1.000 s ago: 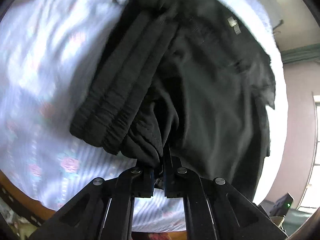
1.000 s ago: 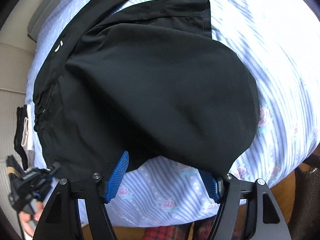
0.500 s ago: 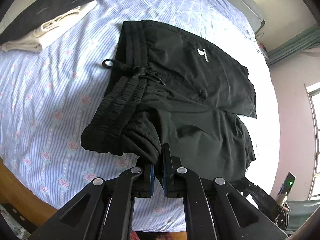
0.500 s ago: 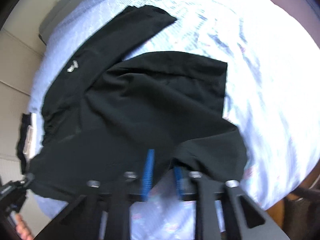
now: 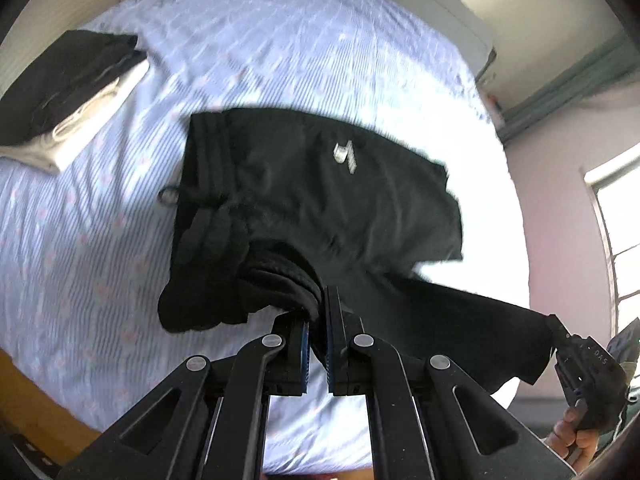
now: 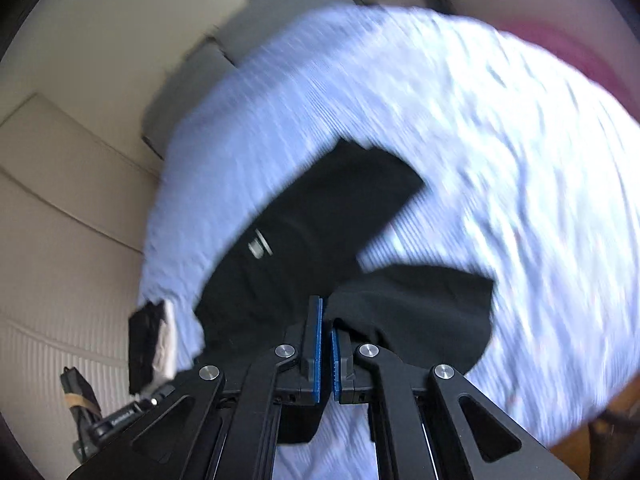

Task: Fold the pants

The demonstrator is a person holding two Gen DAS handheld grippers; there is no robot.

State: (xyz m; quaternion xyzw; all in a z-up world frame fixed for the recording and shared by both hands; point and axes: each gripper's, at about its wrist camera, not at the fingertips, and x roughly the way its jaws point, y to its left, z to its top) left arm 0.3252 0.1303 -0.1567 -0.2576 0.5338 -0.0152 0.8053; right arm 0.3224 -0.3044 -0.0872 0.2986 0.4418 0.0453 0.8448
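Black pants (image 5: 312,200) with a white logo hang above a blue striped bedsheet (image 5: 100,240). My left gripper (image 5: 318,312) is shut on the bunched elastic waistband (image 5: 216,276). My right gripper (image 6: 325,320) is shut on the hem of one leg (image 6: 420,312), and it also shows at the right edge of the left wrist view (image 5: 576,356), pulling that leg taut. The other leg (image 6: 352,200) trails toward the bed. Both views are motion-blurred.
A folded stack of black and cream clothes (image 5: 68,92) lies on the bed's far left corner, and it also shows in the right wrist view (image 6: 154,344). Grey pillows (image 5: 436,12) sit at the head. A window (image 5: 616,240) is at right. The wooden bed edge (image 5: 36,400) is near.
My right gripper closed on the leg hem. Both grippers rose and drew apart, lifting the pants off the sheet and stretching the near leg.
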